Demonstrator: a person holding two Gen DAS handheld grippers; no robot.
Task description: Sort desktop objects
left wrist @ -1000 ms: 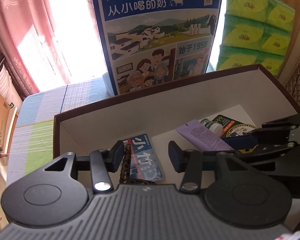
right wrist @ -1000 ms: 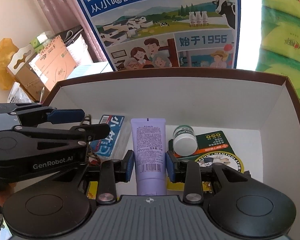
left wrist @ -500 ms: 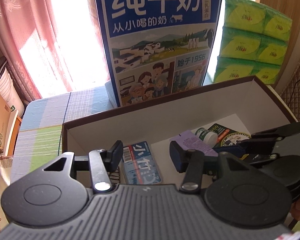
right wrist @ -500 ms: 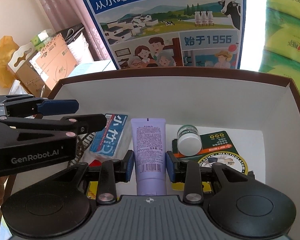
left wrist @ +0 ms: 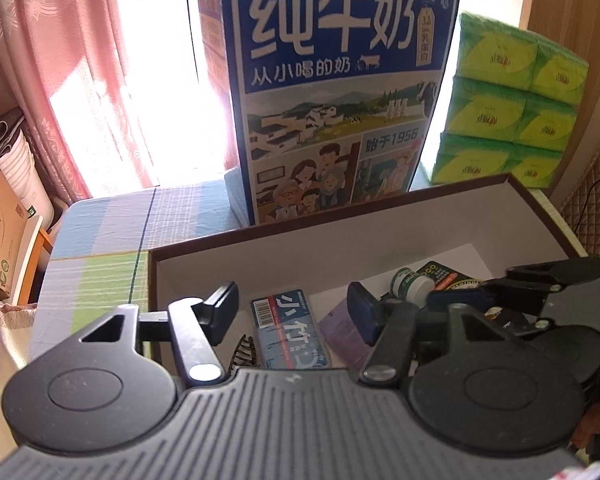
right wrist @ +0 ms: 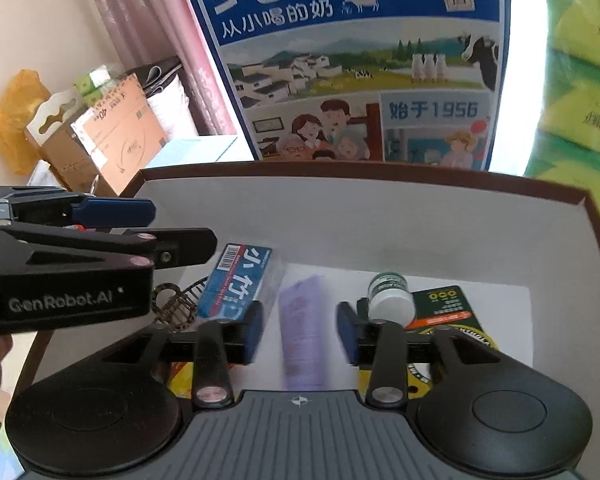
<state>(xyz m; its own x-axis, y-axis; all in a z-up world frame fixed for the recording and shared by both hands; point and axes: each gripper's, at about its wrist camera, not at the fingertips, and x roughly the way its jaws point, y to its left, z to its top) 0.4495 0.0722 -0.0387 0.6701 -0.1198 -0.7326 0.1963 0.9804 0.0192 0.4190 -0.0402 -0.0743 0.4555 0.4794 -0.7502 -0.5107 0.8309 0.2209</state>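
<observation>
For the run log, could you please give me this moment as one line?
left gripper: open, empty | right gripper: open, purple squeeze tube between jaws, ungrasped | brown-rimmed white box: holds tube

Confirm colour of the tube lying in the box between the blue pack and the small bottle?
Pale purple tube, clearest in the right wrist view.

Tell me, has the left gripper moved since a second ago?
Yes. In the right wrist view the left gripper sits higher and nearer the box's brown rim, lifted away from the blue pack on the floor.
</observation>
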